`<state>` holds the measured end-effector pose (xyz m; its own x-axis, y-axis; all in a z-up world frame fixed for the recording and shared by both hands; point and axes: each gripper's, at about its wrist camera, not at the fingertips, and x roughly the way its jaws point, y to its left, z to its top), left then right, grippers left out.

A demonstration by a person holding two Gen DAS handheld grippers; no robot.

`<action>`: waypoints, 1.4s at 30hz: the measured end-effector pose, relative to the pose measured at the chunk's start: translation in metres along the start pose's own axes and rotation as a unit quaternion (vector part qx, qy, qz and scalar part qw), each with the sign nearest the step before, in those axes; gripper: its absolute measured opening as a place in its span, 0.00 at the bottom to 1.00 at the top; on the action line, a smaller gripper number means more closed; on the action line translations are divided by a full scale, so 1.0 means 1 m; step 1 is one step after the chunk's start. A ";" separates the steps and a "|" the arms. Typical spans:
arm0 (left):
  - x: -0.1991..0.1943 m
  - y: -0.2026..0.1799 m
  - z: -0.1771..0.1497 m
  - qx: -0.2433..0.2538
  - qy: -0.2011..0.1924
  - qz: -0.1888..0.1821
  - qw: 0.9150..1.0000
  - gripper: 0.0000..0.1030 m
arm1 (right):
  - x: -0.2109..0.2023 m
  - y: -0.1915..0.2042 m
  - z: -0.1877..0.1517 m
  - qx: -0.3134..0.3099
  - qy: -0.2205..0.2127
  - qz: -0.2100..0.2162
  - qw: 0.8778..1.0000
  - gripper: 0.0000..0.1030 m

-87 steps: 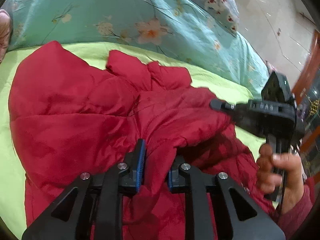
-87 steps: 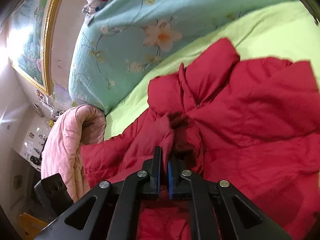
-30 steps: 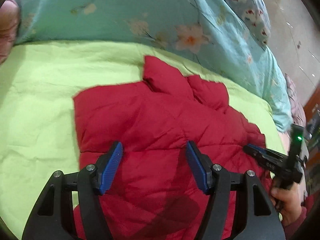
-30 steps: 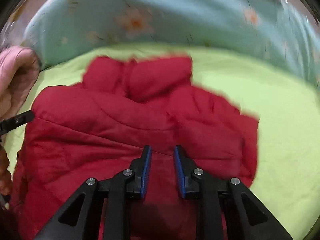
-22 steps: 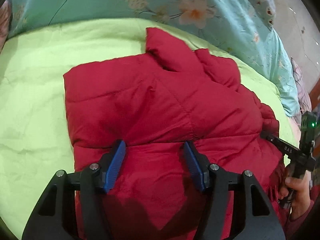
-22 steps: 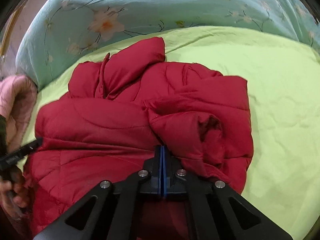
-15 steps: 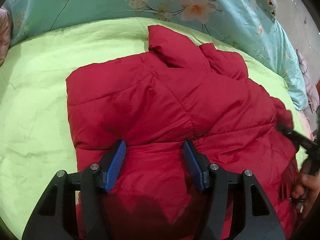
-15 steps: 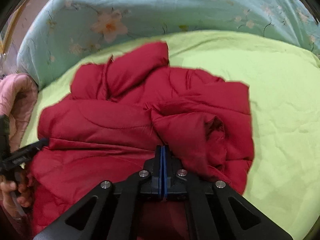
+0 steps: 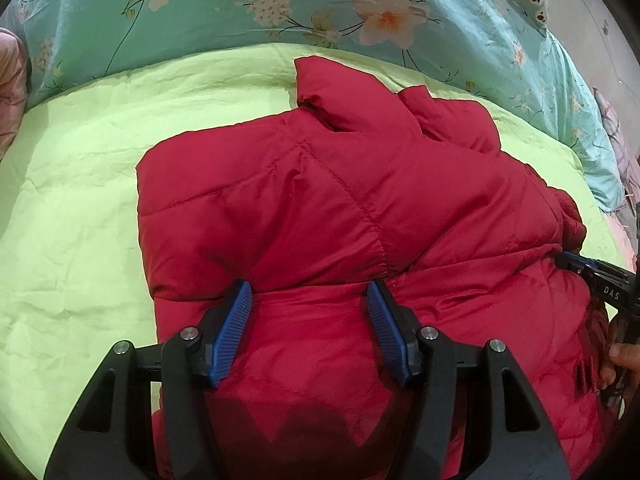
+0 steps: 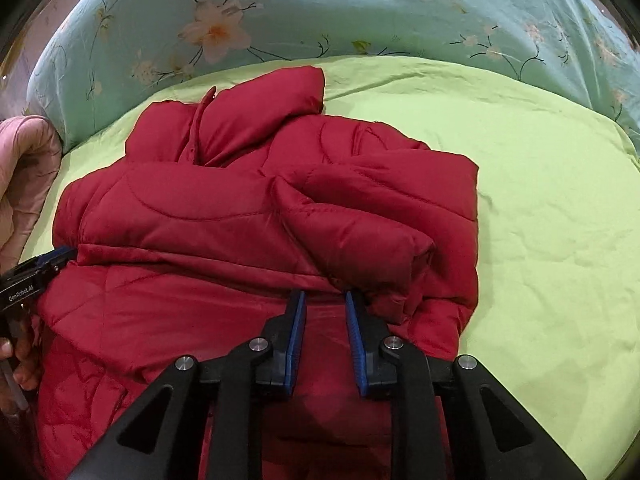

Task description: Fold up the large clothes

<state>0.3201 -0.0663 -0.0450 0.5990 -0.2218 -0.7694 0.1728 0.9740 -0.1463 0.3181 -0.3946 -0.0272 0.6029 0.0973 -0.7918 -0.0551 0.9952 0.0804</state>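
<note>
A red puffer jacket (image 9: pixel 340 208) lies on the lime green bedsheet (image 9: pixel 72 208), both sleeves folded in over its body, the collar at the far end. My left gripper (image 9: pixel 308 300) is open and empty, its jaws wide apart just above the jacket's left half. My right gripper (image 10: pixel 325 300) is open with a narrow gap, empty, just below the folded right sleeve (image 10: pixel 360 236). The jacket (image 10: pixel 208 220) fills the middle of the right wrist view. Each gripper also shows at the edge of the other's view, the right gripper (image 9: pixel 576 264) and the left gripper (image 10: pixel 56 258).
A turquoise floral quilt (image 9: pixel 240 4) runs along the far side of the bed, also in the right wrist view (image 10: pixel 360 8). A pink padded garment (image 10: pixel 20 168) lies at the left edge. Bare green sheet (image 10: pixel 552 208) spreads to the jacket's right.
My right gripper, shut half a second ago, has opened a little. Both sleeves were released earlier and lie folded on the jacket. My left gripper stays open and has barely moved.
</note>
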 end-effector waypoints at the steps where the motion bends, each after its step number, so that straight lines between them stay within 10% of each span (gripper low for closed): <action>1: -0.001 0.000 0.000 0.001 0.001 0.001 1.000 0.59 | 0.000 -0.001 0.000 0.003 0.001 0.002 1.000 0.19; 42: -0.181 0.068 -0.177 -0.096 0.013 0.008 0.995 0.59 | -0.194 -0.009 -0.173 0.075 -0.029 0.044 0.996 0.52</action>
<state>0.0848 0.0479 -0.0257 0.5794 -0.2081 -0.7880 0.0100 0.9686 -0.2484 0.0638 -0.4213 0.0211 0.6467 0.1802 -0.7411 0.0070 0.9703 0.2420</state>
